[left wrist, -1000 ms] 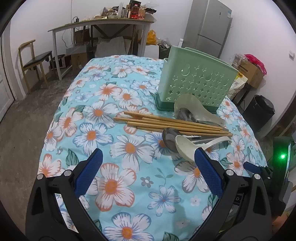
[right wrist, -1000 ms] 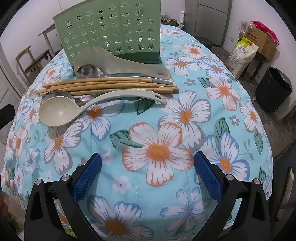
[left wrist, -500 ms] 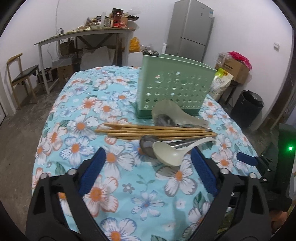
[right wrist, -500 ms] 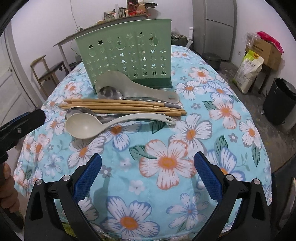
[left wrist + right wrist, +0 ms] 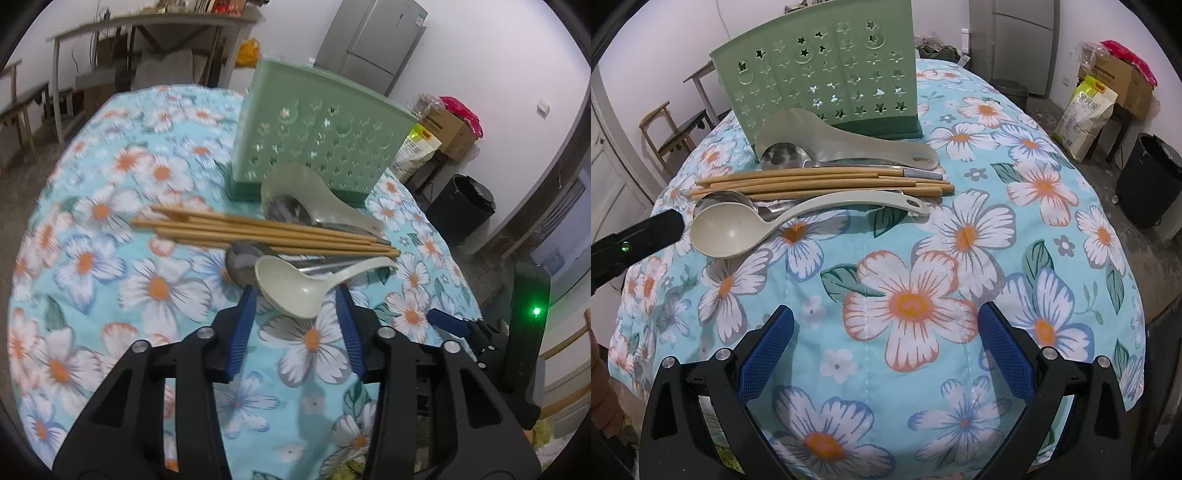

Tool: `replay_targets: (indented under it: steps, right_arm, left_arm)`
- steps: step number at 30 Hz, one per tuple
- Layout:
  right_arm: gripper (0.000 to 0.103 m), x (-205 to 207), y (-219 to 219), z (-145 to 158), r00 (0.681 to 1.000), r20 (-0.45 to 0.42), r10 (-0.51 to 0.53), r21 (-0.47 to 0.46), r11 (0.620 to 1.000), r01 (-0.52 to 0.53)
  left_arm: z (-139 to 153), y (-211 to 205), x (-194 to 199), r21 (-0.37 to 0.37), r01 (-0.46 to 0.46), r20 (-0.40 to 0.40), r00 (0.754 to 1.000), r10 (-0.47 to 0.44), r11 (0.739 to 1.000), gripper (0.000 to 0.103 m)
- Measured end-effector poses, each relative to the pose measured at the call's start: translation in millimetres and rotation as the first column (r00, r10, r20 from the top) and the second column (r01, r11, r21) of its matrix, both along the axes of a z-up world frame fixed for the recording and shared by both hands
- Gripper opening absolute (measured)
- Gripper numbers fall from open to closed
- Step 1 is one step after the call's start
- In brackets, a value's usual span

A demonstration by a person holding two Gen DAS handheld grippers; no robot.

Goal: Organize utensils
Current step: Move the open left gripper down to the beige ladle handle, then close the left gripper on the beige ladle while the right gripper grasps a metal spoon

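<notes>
Half the cream ladle between closing left fingers.

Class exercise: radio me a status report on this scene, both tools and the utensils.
Left tool closing around cream ladle bowl, not gripping. Right tool open, empty. Green holder empty-looking. Chopsticks beside ladle.

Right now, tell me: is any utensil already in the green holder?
No: the chopsticks, ladle and other spoons lie on the tablecloth before the green holder.
</notes>
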State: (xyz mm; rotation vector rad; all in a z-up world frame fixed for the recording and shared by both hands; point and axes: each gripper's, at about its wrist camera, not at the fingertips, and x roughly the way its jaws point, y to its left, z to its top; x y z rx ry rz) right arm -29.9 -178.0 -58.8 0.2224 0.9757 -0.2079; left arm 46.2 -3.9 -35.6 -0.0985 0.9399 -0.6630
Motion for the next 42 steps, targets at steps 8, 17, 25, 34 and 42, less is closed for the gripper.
replay_targets:
  steps: [8,17,25,34,42]
  right_arm:
    - [0.097,-0.8,1.2,-1.1,1.0,0.0,0.011,-0.005,1.0,-0.011]
    - [0.097,-0.8,1.1,-2.4,1.0,0.002,0.012,-0.006,1.0,-0.012]
    - [0.098,-1.5,0.8,-3.2,1.0,0.0,0.023,-0.011,1.0,-0.023]
    - [0.098,-0.8,3.5,-5.0,1.0,-0.004,0.023,-0.032,0.999,-0.024]
    - [0.098,-3.4,3.4,-5.9,1.0,-0.003,0.016,-0.025,1.0,-0.016]
  left_arm:
    - [-27.6,4.5,18.3,-0.068,-0.054,-0.18,0.983,0.041,0.996,0.026]
    - [-36.7,10.9,20.4,-0.099,-0.08,-0.246,0.968,0.054,0.992,0.002]
    - [-25.6,37.7,6.0,-0.011,-0.097,-0.225,0.97,0.092,0.995,0.002]
    - [-24.8,36.0,17.4,-0.014,-0.111,-0.207,0.973,0.106,0.994,0.047]
    - [-38.9,33.1,23.9,0.02,-0.143,-0.212,0.967,0.144,0.989,0.021]
